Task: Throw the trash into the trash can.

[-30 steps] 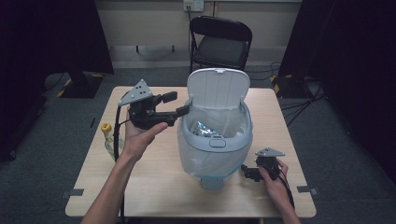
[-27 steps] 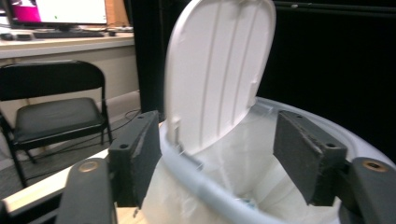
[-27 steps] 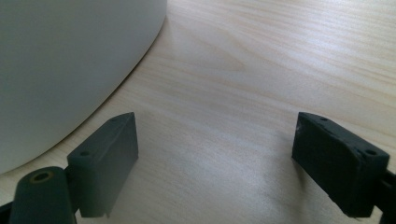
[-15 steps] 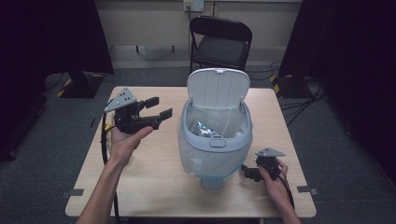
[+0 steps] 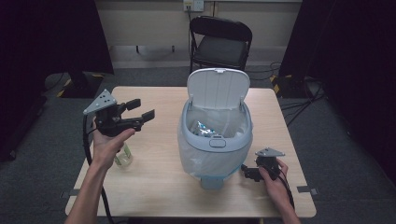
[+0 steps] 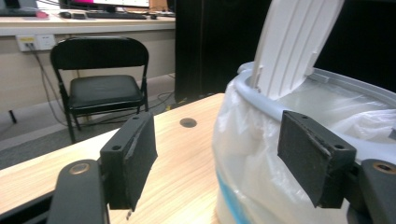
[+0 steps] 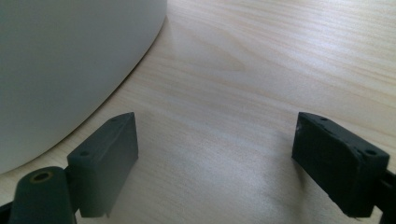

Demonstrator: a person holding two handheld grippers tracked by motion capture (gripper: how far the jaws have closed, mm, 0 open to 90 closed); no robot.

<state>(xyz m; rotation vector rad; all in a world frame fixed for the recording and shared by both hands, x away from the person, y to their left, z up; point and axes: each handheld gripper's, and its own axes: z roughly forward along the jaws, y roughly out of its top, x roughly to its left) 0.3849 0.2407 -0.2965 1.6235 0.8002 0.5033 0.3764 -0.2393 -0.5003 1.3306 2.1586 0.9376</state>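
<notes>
A pale grey bin (image 5: 215,154) with a clear liner stands mid-table, its white lid (image 5: 217,88) flipped up. Something crumpled and shiny (image 5: 204,128) lies inside. My left gripper (image 5: 142,108) hovers above the table to the left of the bin and points at it. Its jaws have just been opening and nothing is between them. In the left gripper view the gripper (image 6: 219,158) frames the bin's lined wall (image 6: 252,186) and lid (image 6: 299,42). My right gripper (image 5: 246,171) rests low beside the bin's base, open and empty. In the right gripper view the gripper (image 7: 215,158) is over bare wood by the bin's wall (image 7: 70,60).
A small clear bottle (image 5: 123,157) stands on the table (image 5: 159,186) under my left hand. A black folding chair (image 5: 220,46) stands beyond the far edge. Cables trail from both grippers.
My left gripper has drawn back to the left, away from the bin's rim, and sunk a little. The right gripper has stayed put.
</notes>
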